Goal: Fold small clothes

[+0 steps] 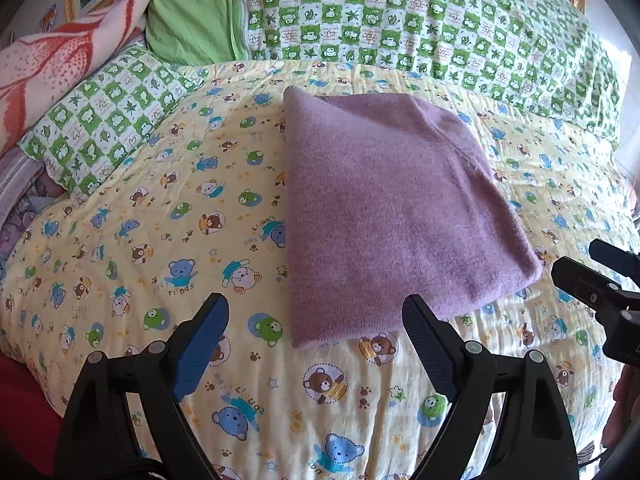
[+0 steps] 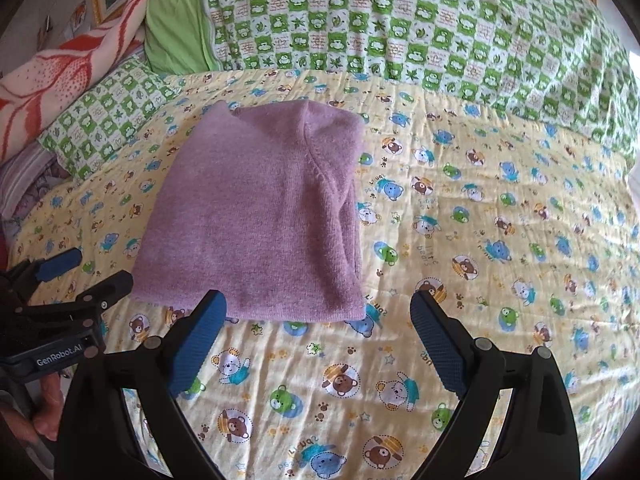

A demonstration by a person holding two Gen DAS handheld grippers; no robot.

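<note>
The left gripper (image 1: pixel 316 316) hovers spread wide and empty just before the near edge of the purple knit sweater (image 1: pixel 384 216), folded into a thick, fuzzy rectangle on the bear-print quilt (image 1: pixel 160 208). The right gripper (image 2: pixel 318 314) likewise gapes empty, just before the sweater.

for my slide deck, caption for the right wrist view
Folded purple knit garment lies on the bear-print sheet; both grippers open, right gripper near its front edge.

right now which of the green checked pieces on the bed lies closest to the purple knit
The small green checked pillow at the left; the big checked quilt lies across the back, farther from the purple knit.
</note>
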